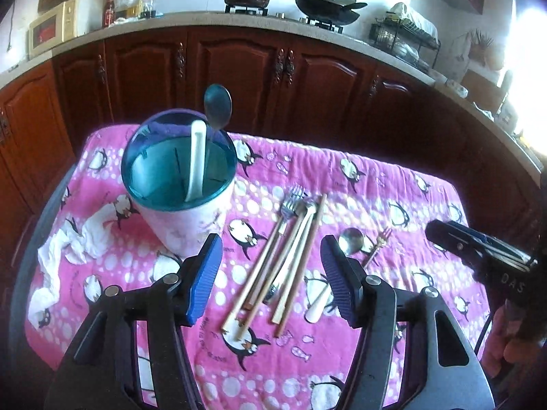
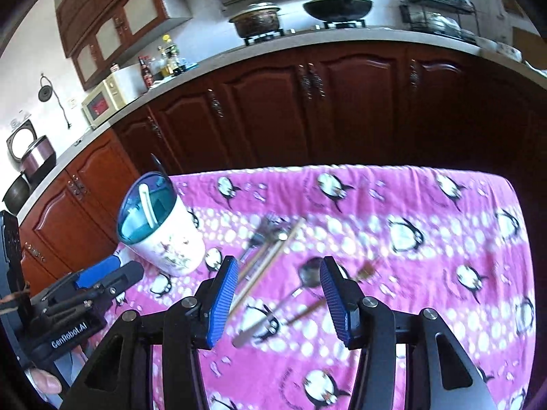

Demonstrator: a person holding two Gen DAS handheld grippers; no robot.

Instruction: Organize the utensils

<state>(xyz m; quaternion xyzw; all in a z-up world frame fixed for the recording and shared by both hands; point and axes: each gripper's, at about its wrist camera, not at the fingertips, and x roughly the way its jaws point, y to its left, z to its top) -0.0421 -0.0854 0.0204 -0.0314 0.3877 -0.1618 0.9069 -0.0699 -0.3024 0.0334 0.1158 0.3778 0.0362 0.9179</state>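
The loose utensils (image 1: 290, 253) lie in a rough bundle on the pink penguin cloth (image 1: 393, 184) that covers the bench, just right of the holder: forks with pale handles, chopsticks, all crossing one another. A metal spoon (image 1: 352, 241) and a small gold fork (image 1: 377, 244) lie apart to the right. These look light, stiff and slick, and thin enough to slip or roll between pads; I judge a grip across the middle of a handle safest, one piece at a time, since the pile overlaps and neighbours could drag along.

The utensil holder (image 1: 181, 184), a white cup with a blue slotted lid, stands upright. In it are a white spoon (image 1: 196, 160) and a dark ladle-like spoon (image 1: 218, 106) that rises above the rim.

The left tool (image 1: 271, 275) stands wide open and empty over the bundle. The right tool (image 2: 278, 299) is also open, with nothing gripped.
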